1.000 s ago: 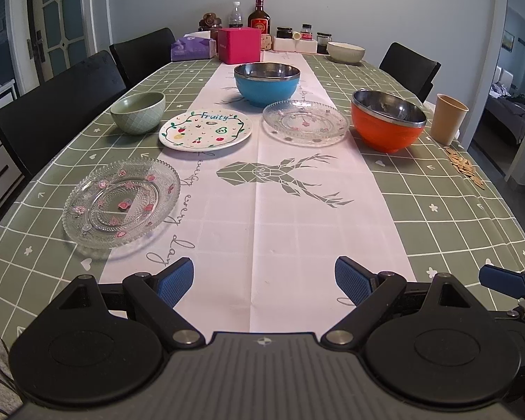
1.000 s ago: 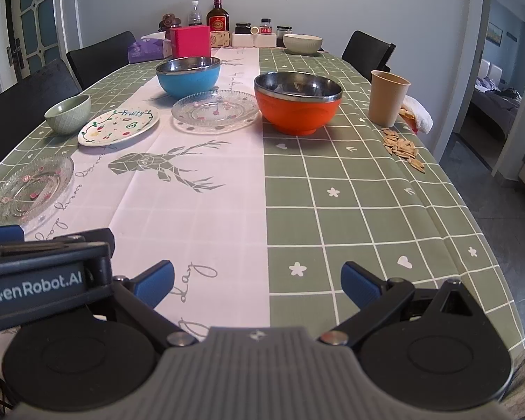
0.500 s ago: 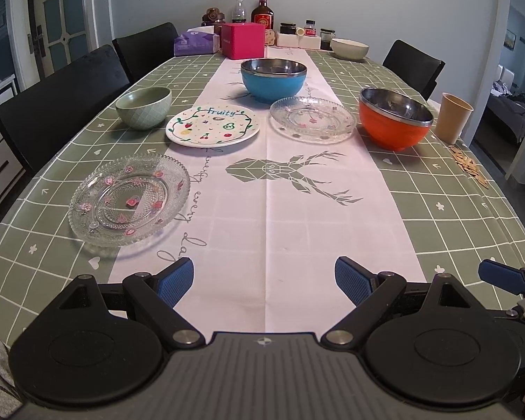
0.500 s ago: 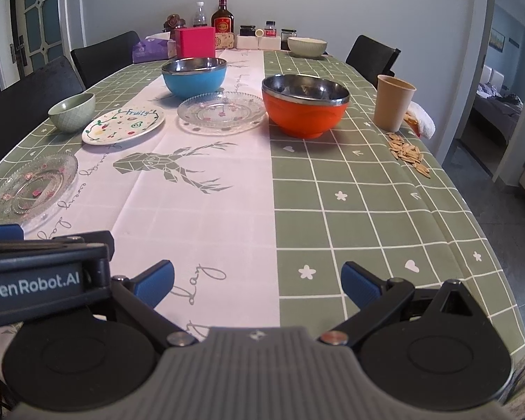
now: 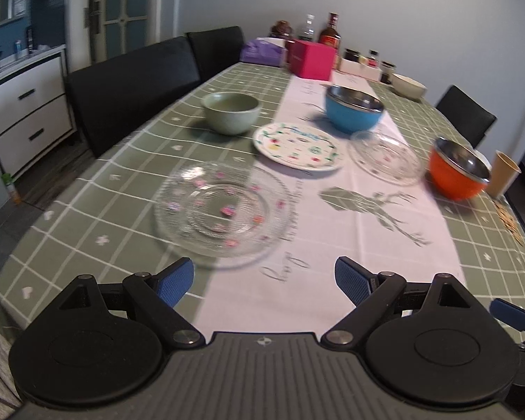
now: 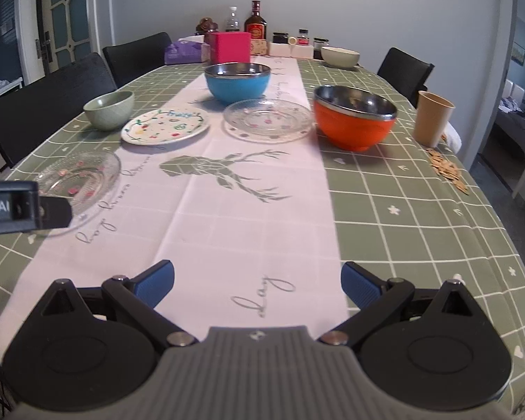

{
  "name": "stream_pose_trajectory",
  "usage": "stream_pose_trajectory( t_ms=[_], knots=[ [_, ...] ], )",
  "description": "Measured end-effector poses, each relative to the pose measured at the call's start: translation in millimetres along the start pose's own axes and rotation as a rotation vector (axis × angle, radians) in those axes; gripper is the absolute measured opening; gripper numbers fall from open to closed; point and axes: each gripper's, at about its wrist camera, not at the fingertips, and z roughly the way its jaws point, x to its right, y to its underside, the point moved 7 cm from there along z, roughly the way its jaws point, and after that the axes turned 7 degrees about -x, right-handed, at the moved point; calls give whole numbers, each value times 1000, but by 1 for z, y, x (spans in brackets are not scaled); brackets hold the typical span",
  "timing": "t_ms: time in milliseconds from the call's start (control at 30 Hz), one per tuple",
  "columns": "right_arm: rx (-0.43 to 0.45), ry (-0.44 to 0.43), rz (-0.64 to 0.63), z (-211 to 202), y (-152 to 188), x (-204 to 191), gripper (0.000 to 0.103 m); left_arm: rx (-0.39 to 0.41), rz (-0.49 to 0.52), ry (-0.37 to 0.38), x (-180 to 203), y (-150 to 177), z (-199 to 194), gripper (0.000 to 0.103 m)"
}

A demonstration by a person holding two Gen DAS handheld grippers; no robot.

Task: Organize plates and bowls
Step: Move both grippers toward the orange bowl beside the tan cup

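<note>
On the near left of the table (image 6: 402, 210), just beyond my left gripper (image 5: 264, 278), sits 1 clear glass plate with pink flowers (image 5: 220, 210), half on the green check, half on the white runner. My left gripper is spread wide and holds nothing. My right gripper (image 6: 257, 281) is equally wide and empty, low over the runner's near end.

Stock of task items, none stacked yet as far as I can see:
- 1 painted fruit plate (image 6: 164, 128), mid-table, left of centre.
- 1 second clear glass plate (image 6: 267, 119), right of the painted one, just beside it.
- 1 pale green bowl (image 6: 109, 109), left of the painted plate.
- 1 blue bowl (image 6: 238, 82) with steel lining, farther back on the runner.
- 1 orange bowl (image 6: 354, 126) with steel lining, right of the second glass plate.
- 1 cream bowl (image 6: 340, 56), far end.

Judgement: the task looks barely begun; all 3 plates and 4 bowls lie apart, so all gathering is left. The near glass plate seems the likely first pick.

Other items: 1 tan cup (image 6: 432, 118) and scattered chips (image 6: 446, 171) at the right edge; 1 pink box (image 6: 230, 48), tissues, bottles and jars at the far end; black chairs (image 5: 133, 84) along the left. Nothing stands between my left gripper and the near plate.
</note>
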Motion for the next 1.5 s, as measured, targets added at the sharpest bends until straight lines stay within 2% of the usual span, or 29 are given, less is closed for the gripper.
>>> stream_pose_trajectory(
  t_ms=[167, 233, 367, 567, 700, 867, 967, 1133, 1233, 1300, 1400, 1500],
  knots=[
    [2, -14, -22, 0, -9, -12, 91, -6, -68, -49, -32, -9, 1, 103],
    [8, -32, -39, -4, -17, -14, 91, -15, -47, -88, -40, -16, 0, 103],
    [17, -65, -101, -15, -37, -10, 91, 1, 5, -90, -46, -37, -11, 103],
    [3, -38, -96, -20, -66, 34, 91, 19, 69, -80, -33, -74, -18, 103],
    [23, -1, -44, -21, -95, 71, 91, 20, 147, -55, 3, -103, -14, 103],
    [63, 68, -22, -13, -135, 109, 91, 66, 273, -22, 75, -140, -1, 103],
    [62, 66, 1, -4, -158, 128, 91, 69, 305, 3, 115, -154, 13, 103],
    [93, 121, 11, 14, -189, 155, 91, 48, 331, 74, 177, -162, 43, 103],
    [97, 189, -72, 39, -198, 168, 90, 21, 356, 155, 208, -159, 63, 103],
    [109, 227, -51, 55, -195, 185, 81, 11, 337, 195, 224, -155, 77, 103],
    [40, 146, 78, 74, -187, 212, 73, -3, 312, 227, 244, -150, 100, 103],
    [47, 86, 211, 81, -186, 233, 73, -16, 298, 205, 257, -147, 123, 98]
  ],
)
